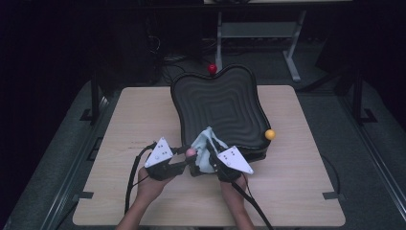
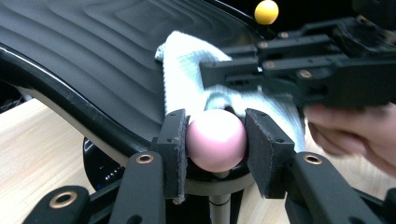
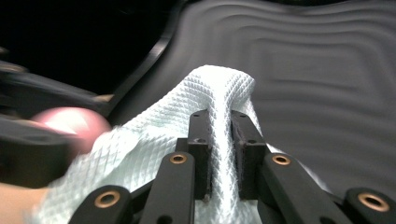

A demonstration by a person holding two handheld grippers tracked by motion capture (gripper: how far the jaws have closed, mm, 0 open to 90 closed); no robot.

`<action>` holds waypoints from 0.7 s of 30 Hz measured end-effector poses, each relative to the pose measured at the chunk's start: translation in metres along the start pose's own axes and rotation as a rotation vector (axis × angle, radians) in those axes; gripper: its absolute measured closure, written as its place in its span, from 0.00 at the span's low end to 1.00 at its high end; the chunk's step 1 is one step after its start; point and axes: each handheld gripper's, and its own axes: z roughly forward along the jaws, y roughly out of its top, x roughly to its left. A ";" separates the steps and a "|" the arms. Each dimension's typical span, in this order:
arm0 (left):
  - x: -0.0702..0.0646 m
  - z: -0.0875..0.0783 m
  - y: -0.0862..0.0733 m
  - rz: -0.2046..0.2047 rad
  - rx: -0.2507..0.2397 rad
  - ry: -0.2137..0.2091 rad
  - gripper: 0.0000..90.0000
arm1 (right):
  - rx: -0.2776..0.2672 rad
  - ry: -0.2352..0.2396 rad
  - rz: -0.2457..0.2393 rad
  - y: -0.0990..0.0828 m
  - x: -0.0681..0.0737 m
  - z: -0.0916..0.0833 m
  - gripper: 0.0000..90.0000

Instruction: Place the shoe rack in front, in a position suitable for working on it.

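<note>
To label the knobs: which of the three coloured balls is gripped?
The pink ball, clamped by the left gripper; the red ball and yellow ball stand free.

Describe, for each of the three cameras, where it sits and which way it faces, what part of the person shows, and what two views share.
High view: above the person's side, facing forward and down on the table; both forearms and hands show.
Left gripper view: rides the left gripper, looking along its jaws at the pink ball; the other hand shows.
Right gripper view: rides the right gripper, looking at the white cloth on the black tray.
Both gripper views share ball, cloth and tray.
</note>
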 end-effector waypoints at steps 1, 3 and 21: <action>-0.001 0.000 0.000 0.000 -0.001 -0.002 0.67 | 0.001 -0.083 0.012 0.001 -0.017 0.001 0.89; -0.002 0.000 0.000 0.003 0.000 -0.004 0.67 | 0.002 -0.132 0.053 0.003 -0.032 0.002 0.89; 0.000 -0.002 -0.001 0.000 -0.004 -0.012 0.67 | 0.037 -0.053 0.037 0.021 -0.017 0.023 0.89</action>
